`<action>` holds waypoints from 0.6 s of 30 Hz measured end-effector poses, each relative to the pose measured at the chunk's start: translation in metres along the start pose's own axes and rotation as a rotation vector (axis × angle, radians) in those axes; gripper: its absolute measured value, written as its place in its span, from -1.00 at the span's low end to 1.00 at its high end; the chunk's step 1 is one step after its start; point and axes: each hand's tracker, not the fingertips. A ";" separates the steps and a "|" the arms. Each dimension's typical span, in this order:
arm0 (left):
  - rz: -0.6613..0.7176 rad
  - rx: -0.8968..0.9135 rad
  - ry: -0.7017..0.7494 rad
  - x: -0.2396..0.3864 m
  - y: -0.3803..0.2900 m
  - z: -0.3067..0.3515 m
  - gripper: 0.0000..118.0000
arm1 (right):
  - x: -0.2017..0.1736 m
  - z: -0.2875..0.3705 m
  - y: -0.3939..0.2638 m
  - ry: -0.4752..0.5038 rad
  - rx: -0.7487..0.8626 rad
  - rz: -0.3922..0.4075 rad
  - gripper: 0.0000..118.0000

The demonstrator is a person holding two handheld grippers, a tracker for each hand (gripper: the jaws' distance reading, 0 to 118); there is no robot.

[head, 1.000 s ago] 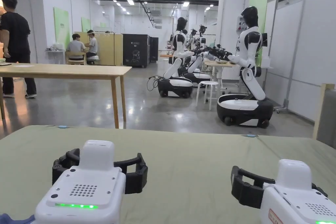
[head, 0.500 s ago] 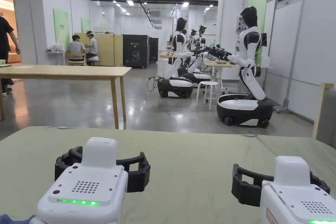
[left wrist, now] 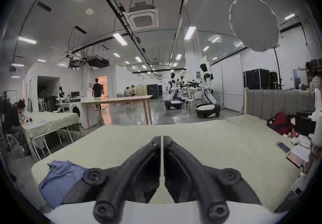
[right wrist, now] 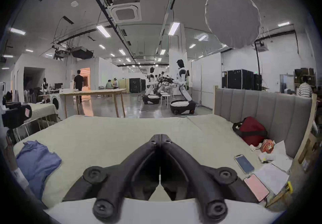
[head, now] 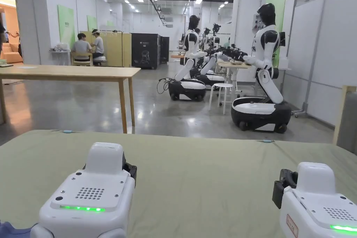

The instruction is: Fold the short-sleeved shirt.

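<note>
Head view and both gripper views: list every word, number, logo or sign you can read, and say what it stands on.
No text can be read.
Green wall panel: small marks near the top, too blurred to read.
Black cabinet: white markings, too small to read.
Sticker on the right gripper: red-edged, print too blurred to read.
Phones: screens too small to read.

shirt (right wrist: 37,161) blue | bed cover (head: 195,172) pale green | bag (right wrist: 251,131) red | gripper (left wrist: 162,139) black
</note>
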 end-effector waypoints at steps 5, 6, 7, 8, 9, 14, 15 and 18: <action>0.002 -0.038 -0.031 -0.005 -0.007 -0.012 -1.00 | -0.004 -0.002 -0.003 -0.022 -0.014 0.041 -0.99; -0.012 -0.029 -0.038 0.019 0.006 0.008 -1.00 | -0.004 -0.003 -0.002 -0.017 -0.024 0.042 -0.99; -0.008 -0.038 -0.044 0.028 0.010 0.015 -1.00 | -0.006 -0.003 -0.002 -0.023 -0.028 0.041 -0.99; -0.008 -0.044 -0.048 0.029 0.010 0.016 -1.00 | -0.003 -0.005 -0.003 -0.018 -0.030 0.040 -0.99; -0.009 -0.048 -0.045 0.029 0.009 0.016 -1.00 | -0.001 -0.007 -0.004 -0.004 -0.032 0.031 -0.99; 0.004 -0.077 -0.024 0.011 0.008 0.020 -1.00 | -0.021 -0.013 -0.004 0.018 -0.069 0.074 -0.99; 0.002 -0.084 -0.011 0.006 0.008 0.021 -1.00 | -0.029 -0.016 -0.006 0.035 -0.075 0.085 -0.99; -0.008 -0.098 0.076 -0.021 0.007 0.033 -1.00 | -0.057 -0.031 -0.013 0.132 -0.093 0.082 -0.99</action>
